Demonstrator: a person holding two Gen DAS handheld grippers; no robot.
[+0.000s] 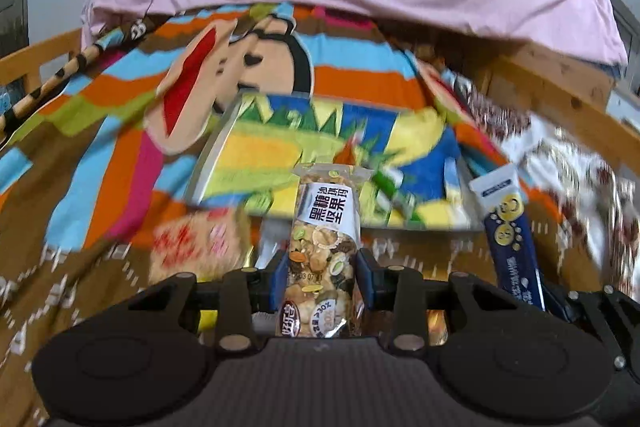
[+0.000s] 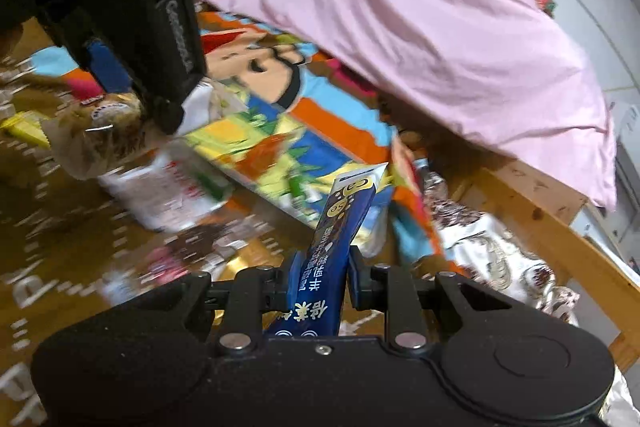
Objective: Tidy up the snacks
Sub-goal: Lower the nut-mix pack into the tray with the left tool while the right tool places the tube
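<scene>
A nut bar [image 1: 325, 247] is held clamped in the left gripper [image 1: 323, 279] and a blue stick pack [image 2: 334, 259] in the right gripper [image 2: 320, 281], both just short of the tray [image 1: 216, 147] (apparently mid-carry), where each must be set down.

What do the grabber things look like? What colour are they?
Each hand-held gripper is mostly matte black plastic. The left hand-held gripper has a ribbed grey top plate, two round black discs at the sides, silver screw heads on its linkage bars, and blue fingers. The right hand-held gripper looks the same. No cables or sleeves show.
</scene>
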